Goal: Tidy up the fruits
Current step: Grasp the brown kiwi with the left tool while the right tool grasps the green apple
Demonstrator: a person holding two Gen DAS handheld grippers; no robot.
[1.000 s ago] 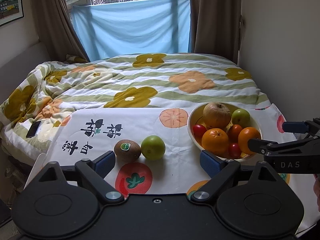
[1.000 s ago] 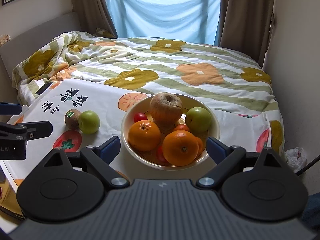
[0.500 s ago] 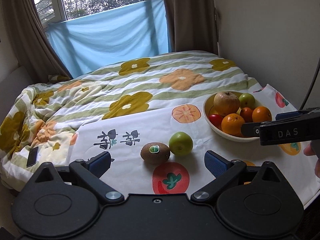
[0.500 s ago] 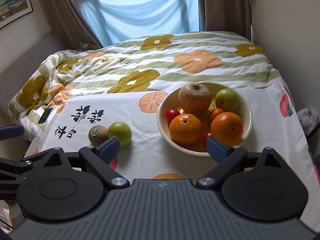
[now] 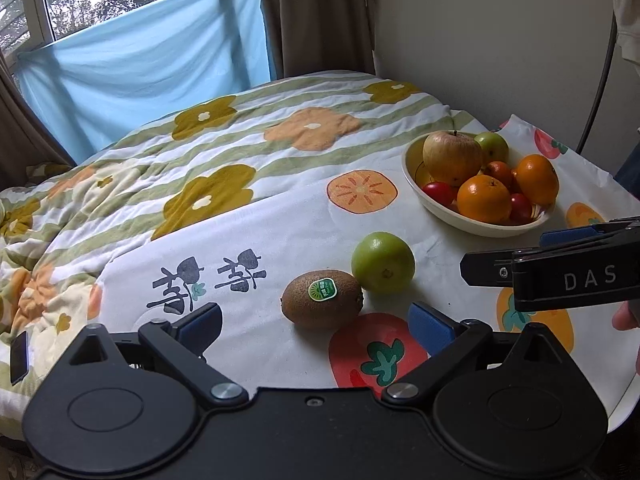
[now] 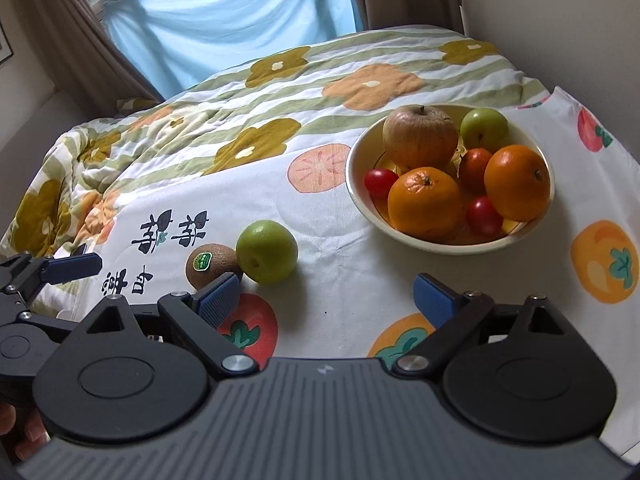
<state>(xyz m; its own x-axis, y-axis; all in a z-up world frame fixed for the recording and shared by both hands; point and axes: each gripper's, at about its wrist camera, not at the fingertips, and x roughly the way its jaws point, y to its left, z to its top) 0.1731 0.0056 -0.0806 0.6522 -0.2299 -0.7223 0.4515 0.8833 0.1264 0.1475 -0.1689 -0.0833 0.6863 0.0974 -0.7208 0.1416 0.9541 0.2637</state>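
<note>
Right wrist view: one kiwi, one loose green apple, one bowl.

Black left gripper with blue finger pads.

A stickered brown kiwi touches a green apple near the tablecloth's front edge — the cream fruit-filled bowl sits toward its right edge.

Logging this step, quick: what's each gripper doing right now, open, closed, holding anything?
Left gripper: open, holding nothing, kiwi just ahead of it.
Right gripper: open, holding nothing.
</note>
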